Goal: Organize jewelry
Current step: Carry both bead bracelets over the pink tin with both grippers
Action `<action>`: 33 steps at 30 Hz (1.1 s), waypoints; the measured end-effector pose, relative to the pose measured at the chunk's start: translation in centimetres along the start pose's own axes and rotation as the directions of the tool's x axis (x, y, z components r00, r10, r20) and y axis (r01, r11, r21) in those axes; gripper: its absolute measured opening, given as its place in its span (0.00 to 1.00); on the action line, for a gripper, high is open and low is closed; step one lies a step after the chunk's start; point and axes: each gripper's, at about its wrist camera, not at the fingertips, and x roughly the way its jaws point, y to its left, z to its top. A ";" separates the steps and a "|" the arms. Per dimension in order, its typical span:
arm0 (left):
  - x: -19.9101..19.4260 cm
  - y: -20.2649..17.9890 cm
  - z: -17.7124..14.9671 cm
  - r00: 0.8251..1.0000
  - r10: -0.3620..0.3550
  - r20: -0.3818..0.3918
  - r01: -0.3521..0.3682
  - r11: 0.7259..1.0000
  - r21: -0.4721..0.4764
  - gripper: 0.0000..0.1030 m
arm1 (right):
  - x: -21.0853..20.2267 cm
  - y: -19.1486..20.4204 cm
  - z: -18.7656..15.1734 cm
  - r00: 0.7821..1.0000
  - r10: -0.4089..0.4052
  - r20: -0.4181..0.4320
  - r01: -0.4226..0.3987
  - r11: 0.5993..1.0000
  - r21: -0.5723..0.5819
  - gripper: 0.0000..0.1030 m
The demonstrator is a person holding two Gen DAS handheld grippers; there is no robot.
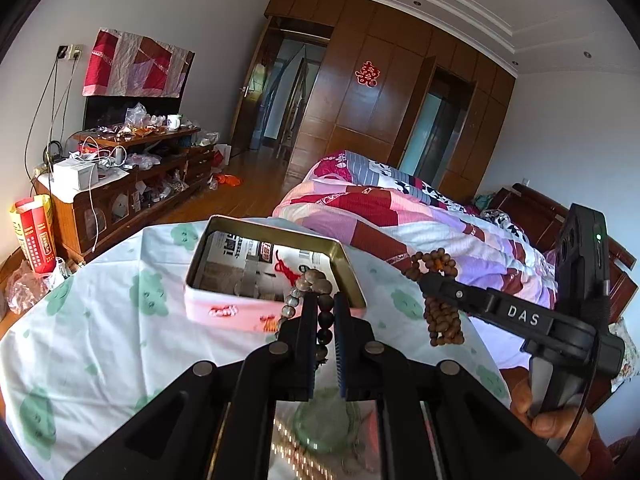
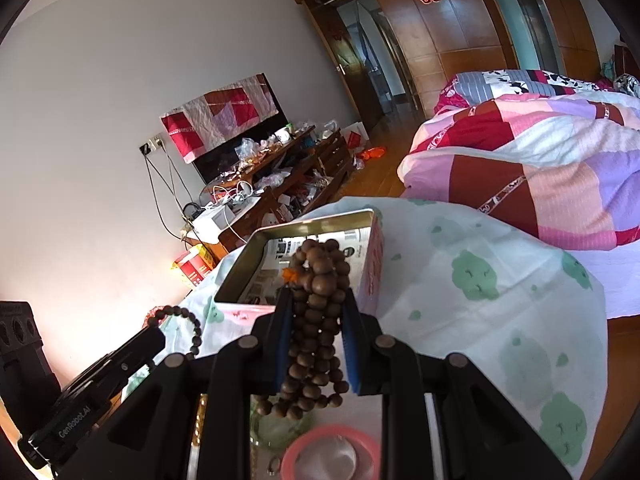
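An open metal tin (image 1: 224, 308) with a pink wall and a paper lining stands on the cloth-covered table; a red knotted cord (image 1: 286, 270) lies inside. My left gripper (image 1: 325, 298) is shut on a dark bead bracelet (image 1: 325, 334) just in front of the tin's near wall. In the right wrist view my right gripper (image 2: 317, 294) is shut on a bundle of brown wooden beads (image 2: 320, 280) hanging at the tin (image 2: 374, 264) and its near rim. The right gripper (image 1: 426, 280) with its brown beads (image 1: 442, 320) also shows right of the tin. The left gripper (image 2: 158, 332) with the bracelet (image 2: 180, 314) shows at lower left.
A white cloth with green prints (image 1: 100, 320) covers the table. A bed with a patchwork quilt (image 1: 400, 216) lies to the right. A cluttered wooden cabinet (image 1: 120, 184) stands against the left wall. A green bangle (image 2: 276, 428) and a pink ring (image 2: 332, 452) show beneath the right gripper.
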 end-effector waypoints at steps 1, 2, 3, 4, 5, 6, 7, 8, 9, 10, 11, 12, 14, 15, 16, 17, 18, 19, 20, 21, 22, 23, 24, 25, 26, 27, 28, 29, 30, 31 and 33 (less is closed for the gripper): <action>0.4 0.1 0.2 1.000 0.000 0.001 0.000 1.000 -0.004 0.06 | 0.2 -0.1 0.1 1.000 0.001 0.001 -0.001 1.000 0.002 0.25; 0.7 0.2 0.5 1.000 -0.003 0.002 0.003 1.000 -0.007 0.06 | 0.5 -0.2 0.3 1.000 0.002 0.003 -0.002 1.000 0.006 0.25; 1.1 0.2 0.7 1.000 -0.003 0.003 0.003 1.000 -0.009 0.06 | 0.7 -0.3 0.5 1.000 0.002 0.006 -0.002 1.000 0.007 0.25; 1.3 0.2 0.8 1.000 0.000 0.005 0.000 1.000 -0.008 0.06 | 0.9 -0.3 0.7 1.000 0.002 0.009 -0.002 1.000 0.009 0.25; 1.6 0.3 1.0 1.000 0.003 0.006 -0.003 1.000 -0.008 0.06 | 1.1 -0.4 0.8 1.000 0.001 0.012 -0.001 1.000 0.011 0.25; 1.9 0.3 1.2 1.000 0.006 0.006 -0.006 1.000 -0.007 0.06 | 1.3 -0.5 1.0 1.000 0.003 0.013 -0.003 1.000 0.015 0.25; 2.3 0.3 1.3 1.000 0.009 0.006 -0.009 1.000 -0.007 0.06 | 1.6 -0.6 1.1 1.000 0.007 0.013 -0.007 1.000 0.020 0.25; 2.7 0.4 1.5 1.000 0.013 0.006 -0.013 1.000 -0.006 0.06 | 1.8 -0.6 1.3 1.000 0.009 0.014 -0.009 1.000 0.024 0.25; 3.1 0.4 1.7 1.000 0.015 0.005 -0.015 1.000 -0.005 0.06 | 2.0 -0.6 1.5 1.000 0.010 0.017 -0.010 1.000 0.025 0.25; 3.7 0.4 1.8 1.000 0.016 0.002 -0.016 1.000 -0.001 0.06 | 2.2 -0.5 1.7 1.000 0.009 0.019 -0.010 1.000 0.023 0.25; 4.2 0.4 2.0 1.000 0.017 0.002 -0.017 1.000 0.003 0.06 | 2.6 -0.4 2.0 1.000 0.007 0.024 -0.008 1.000 0.019 0.25; 4.7 0.4 2.3 1.000 0.020 0.005 -0.020 1.000 0.007 0.07 | 2.8 -0.4 2.2 1.000 0.007 0.026 -0.007 1.000 0.015 0.25; 6.0 0.5 2.7 0.999 0.033 0.003 -0.033 0.999 0.014 0.07 | 3.5 -0.2 2.7 0.999 0.003 0.032 -0.003 1.000 0.005 0.25; 6.7 0.6 2.9 0.999 0.039 -0.001 -0.039 0.999 0.012 0.06 | 4.1 -0.1 3.1 0.999 -0.006 0.034 0.006 1.000 -0.005 0.25; 7.4 0.7 3.1 0.999 0.043 -0.004 -0.043 0.999 0.011 0.06 | 4.7 0.0 3.3 0.999 -0.015 0.032 0.015 1.000 -0.012 0.25; 8.0 0.7 3.2 0.999 0.050 -0.007 -0.050 0.999 0.010 0.06 | 5.5 0.0 3.7 0.999 -0.021 0.025 0.021 1.000 -0.014 0.25; 8.6 0.8 3.3 0.998 0.058 -0.014 -0.058 0.998 0.009 0.07 | 6.0 -0.1 3.9 1.000 -0.020 0.021 0.020 1.000 -0.010 0.25; 9.3 0.9 3.5 0.997 0.069 -0.025 -0.069 0.998 0.006 0.07 | 6.5 -0.2 4.2 1.000 -0.019 0.017 0.019 1.000 -0.006 0.25; 9.9 1.0 3.6 0.996 0.081 -0.034 -0.081 0.997 0.000 0.07 | 7.3 -0.1 4.6 1.000 -0.022 0.010 0.022 1.000 -0.006 0.25; 10.5 1.1 3.7 0.995 0.093 -0.045 -0.093 0.996 -0.005 0.07 | 7.8 0.0 4.8 1.000 -0.025 0.005 0.025 1.000 -0.008 0.25; 11.1 1.1 3.7 0.992 0.108 -0.057 -0.109 0.994 -0.004 0.07 | 8.6 0.0 5.0 0.999 -0.033 -0.008 0.033 0.999 -0.013 0.25; 11.6 1.0 3.7 0.990 0.127 -0.064 -0.128 0.992 0.003 0.07 | 9.1 0.0 5.1 0.999 -0.040 -0.016 0.039 0.999 -0.015 0.25; 12.1 1.0 3.5 0.985 0.153 -0.076 -0.152 0.988 0.016 0.07 | 9.8 -0.1 5.1 0.999 -0.047 -0.023 0.047 0.999 -0.014 0.25; 12.4 1.0 3.3 0.983 0.165 -0.086 -0.163 0.986 0.021 0.07 | 10.1 -0.3 4.9 0.998 -0.050 -0.025 0.049 0.999 -0.013 0.25; 12.7 1.1 3.1 0.980 0.174 -0.095 -0.172 0.985 0.023 0.07 | 10.5 -0.4 4.7 0.998 -0.054 -0.029 0.053 0.998 -0.016 0.25; 12.9 1.2 2.8 0.977 0.184 -0.105 -0.183 0.983 0.026 0.07 | 10.8 -0.5 4.4 0.997 -0.061 -0.036 0.060 0.998 -0.024 0.25; 13.2 1.3 2.6 0.974 0.198 -0.113 -0.195 0.980 0.031 0.07 | 11.1 -0.6 4.1 0.997 -0.065 -0.044 0.064 0.998 -0.029 0.25; 13.4 1.3 2.4 0.971 0.209 -0.120 -0.206 0.978 0.036 0.07 | 11.3 -0.7 3.9 0.996 -0.067 -0.053 0.065 0.997 -0.030 0.25; 13.5 1.4 2.3 0.967 0.219 -0.128 -0.216 0.976 0.041 0.07 | 11.5 -0.9 3.8 0.996 -0.066 -0.060 0.064 0.998 -0.028 0.25; 13.6 1.3 2.1 0.964 0.228 -0.136 -0.224 0.973 0.047 0.07 | 11.6 -1.0 3.8 0.996 -0.065 -0.063 0.064 0.998 -0.026 0.25; 13.7 1.4 2.0 0.959 0.245 -0.145 -0.239 0.969 0.056 0.07 | 11.9 -1.1 3.5 0.995 -0.072 -0.070 0.070 0.997 -0.032 0.25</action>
